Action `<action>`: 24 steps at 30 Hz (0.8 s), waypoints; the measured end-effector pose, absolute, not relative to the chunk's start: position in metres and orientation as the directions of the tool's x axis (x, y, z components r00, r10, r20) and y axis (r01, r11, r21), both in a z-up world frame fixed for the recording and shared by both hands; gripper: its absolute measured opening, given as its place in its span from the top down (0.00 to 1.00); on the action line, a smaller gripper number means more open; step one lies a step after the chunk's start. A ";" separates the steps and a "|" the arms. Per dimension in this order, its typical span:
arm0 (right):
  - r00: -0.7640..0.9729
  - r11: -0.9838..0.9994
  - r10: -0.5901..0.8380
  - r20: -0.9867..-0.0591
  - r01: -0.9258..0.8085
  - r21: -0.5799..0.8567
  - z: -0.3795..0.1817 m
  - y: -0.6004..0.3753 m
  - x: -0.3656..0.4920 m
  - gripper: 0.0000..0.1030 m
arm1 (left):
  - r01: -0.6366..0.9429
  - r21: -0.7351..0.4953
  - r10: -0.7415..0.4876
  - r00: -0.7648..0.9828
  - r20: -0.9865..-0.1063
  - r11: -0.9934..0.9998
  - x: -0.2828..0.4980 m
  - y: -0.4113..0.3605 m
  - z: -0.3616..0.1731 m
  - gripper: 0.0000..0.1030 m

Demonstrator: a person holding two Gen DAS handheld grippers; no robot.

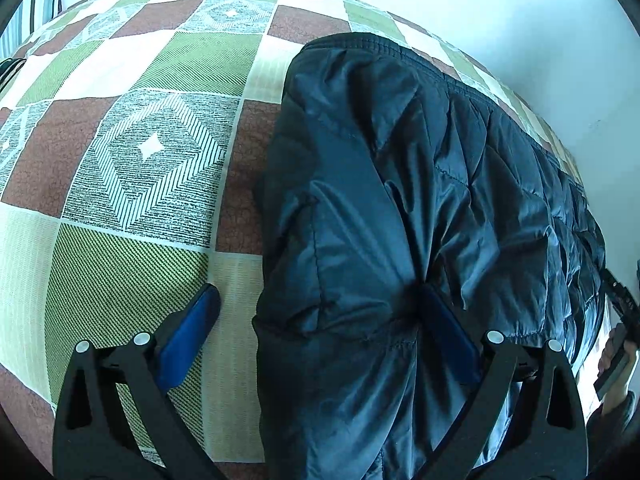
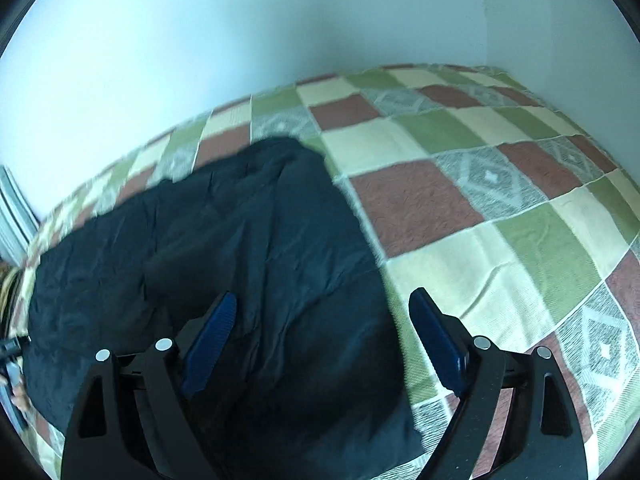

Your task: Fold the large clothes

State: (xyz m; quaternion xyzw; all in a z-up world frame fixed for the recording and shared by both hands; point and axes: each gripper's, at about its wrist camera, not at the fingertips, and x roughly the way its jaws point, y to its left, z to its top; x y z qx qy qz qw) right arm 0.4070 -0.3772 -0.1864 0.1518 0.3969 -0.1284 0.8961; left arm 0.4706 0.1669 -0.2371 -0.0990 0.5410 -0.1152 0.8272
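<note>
A dark navy quilted jacket lies bunched on a checked bedspread. My left gripper stands open and wide across the jacket's near edge. Its right pad digs into a fold of the cloth, while its left pad rests over the bedspread, apart from the jacket. In the right wrist view the jacket stretches away to the left. My right gripper is open above its near right corner, one finger over the cloth and the other over the bedspread. Nothing is pinched.
A white wall runs along the far side of the bed, close behind the jacket. A striped curtain hangs at the far left. A hand with the other gripper shows at the right edge of the left wrist view.
</note>
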 end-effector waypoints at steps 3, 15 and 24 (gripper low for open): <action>0.651 0.919 -0.095 -0.753 0.348 0.185 -0.186 -0.386 0.417 0.16 | 0.080 -0.286 -0.294 0.383 -0.876 0.955 0.474 0.164 -0.237 0.04; 0.497 0.907 0.052 -0.866 0.339 0.250 -0.242 -0.403 0.463 0.09 | 0.099 -0.260 -0.278 0.374 -0.885 0.961 0.489 0.144 -0.240 0.04; 0.504 0.934 0.022 -0.863 0.297 0.197 -0.242 -0.371 0.459 0.45 | 0.130 -0.275 -0.304 0.398 -0.866 0.953 0.489 0.116 -0.241 0.43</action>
